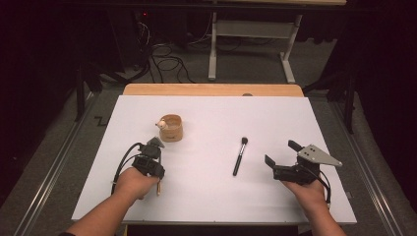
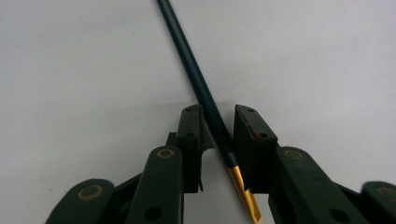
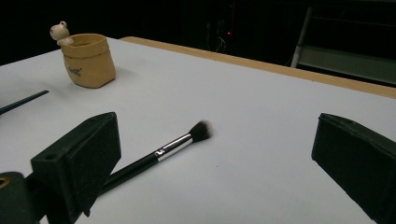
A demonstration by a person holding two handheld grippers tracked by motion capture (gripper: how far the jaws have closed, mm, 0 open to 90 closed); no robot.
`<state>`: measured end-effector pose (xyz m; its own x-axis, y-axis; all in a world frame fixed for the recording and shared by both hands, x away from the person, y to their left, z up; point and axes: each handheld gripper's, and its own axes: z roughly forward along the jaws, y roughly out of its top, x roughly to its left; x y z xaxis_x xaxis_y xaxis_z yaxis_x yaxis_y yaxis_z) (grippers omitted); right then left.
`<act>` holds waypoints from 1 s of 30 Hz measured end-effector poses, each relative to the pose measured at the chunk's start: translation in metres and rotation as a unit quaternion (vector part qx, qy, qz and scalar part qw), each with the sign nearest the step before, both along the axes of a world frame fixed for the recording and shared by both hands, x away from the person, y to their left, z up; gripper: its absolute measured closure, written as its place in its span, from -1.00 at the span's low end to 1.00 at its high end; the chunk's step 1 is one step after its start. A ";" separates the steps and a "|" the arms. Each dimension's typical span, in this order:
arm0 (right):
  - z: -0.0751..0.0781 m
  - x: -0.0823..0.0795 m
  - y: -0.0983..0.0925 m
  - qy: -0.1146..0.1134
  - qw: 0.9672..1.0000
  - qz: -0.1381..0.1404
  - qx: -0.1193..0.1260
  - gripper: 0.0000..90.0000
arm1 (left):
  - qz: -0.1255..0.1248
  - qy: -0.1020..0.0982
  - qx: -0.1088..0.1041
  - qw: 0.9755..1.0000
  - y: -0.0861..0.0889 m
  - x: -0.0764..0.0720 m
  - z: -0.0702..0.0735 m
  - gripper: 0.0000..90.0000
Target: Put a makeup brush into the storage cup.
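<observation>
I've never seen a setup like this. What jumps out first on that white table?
Most striking is the left hand-held gripper near the table's front left, its jaws close around a thin dark brush with a gold band lying on the white table. Behind it stands a small tan pot with a tiny bear figure on its rim. Right of centre lies a black makeup brush, beside the wide-open right hand-held gripper.
</observation>
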<state>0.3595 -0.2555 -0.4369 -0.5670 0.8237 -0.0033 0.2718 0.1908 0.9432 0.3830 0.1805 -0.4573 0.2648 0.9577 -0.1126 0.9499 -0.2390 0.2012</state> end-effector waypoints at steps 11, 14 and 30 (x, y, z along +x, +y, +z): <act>-0.001 0.000 0.000 0.000 1.000 0.000 -0.001 -0.94 | -0.031 0.001 0.002 1.000 0.004 -0.002 0.000 0.76; 0.000 0.000 0.000 0.000 1.000 0.000 -0.001 -0.94 | -0.038 -0.001 0.005 0.999 0.004 -0.002 -0.001 0.79; -0.001 0.001 0.001 -0.002 1.000 0.002 -0.004 -0.94 | -0.039 -0.004 -0.003 0.999 0.007 -0.002 -0.002 0.82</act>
<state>0.3600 -0.2540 -0.4379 -0.5700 0.8215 -0.0130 0.2672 0.2003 0.9426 0.3814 0.1874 -0.4590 0.3397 0.9335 -0.1152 0.9268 -0.3114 0.2098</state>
